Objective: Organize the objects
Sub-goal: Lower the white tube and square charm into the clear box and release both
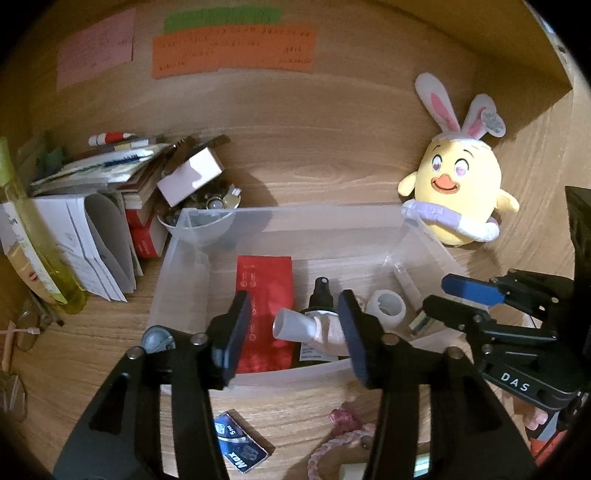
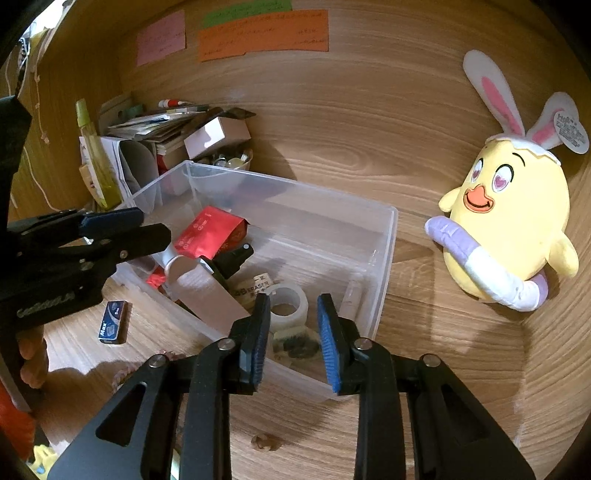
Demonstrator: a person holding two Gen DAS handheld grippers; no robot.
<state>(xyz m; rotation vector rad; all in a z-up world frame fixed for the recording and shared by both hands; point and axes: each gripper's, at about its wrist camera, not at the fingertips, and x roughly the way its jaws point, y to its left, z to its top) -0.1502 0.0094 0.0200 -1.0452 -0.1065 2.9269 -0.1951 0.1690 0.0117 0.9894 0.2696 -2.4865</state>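
The left claw (image 1: pixel 293 334) hangs over the near wall of the clear box (image 1: pixel 258 376), its jaws standing apart. A pale tube (image 1: pixel 314 328) lies between them, cap to the left, but the pads do not press on it. In the right wrist view the tube (image 2: pixel 207 291) lies in the box, leaning on its near wall.

The right claw (image 2: pixel 293 339) is over the right near corner of the box (image 2: pixel 384 236), jaws narrow but parted, with nothing gripped. Just past its tips lies a roll of tape (image 2: pixel 288 304) inside the box, and beside that a small eraser (image 2: pixel 255 290).

Also in the box are a red pouch (image 1: pixel 264 314) to the left and a dark spray bottle (image 1: pixel 321 314) beside it, both lying flat.

On the bench (image 1: pixel 314 413) near the box lie a blue card pack (image 1: pixel 240 446) and a pink braided cord (image 1: pixel 340 446).

Far left of the box is a pile of papers (image 1: pixel 99 243), a white bowl (image 1: pixel 203 221) of small items with a white carton (image 1: pixel 192 175) on it, and a yellow-green bottle (image 1: pixel 40 236).

Far right stands a yellow chick toy (image 1: pixel 461 184) with rabbit ears, against the wooden wall. On that wall are a pink note (image 1: pixel 96 48), an orange note (image 1: pixel 232 50) and a green note (image 1: pixel 221 18).
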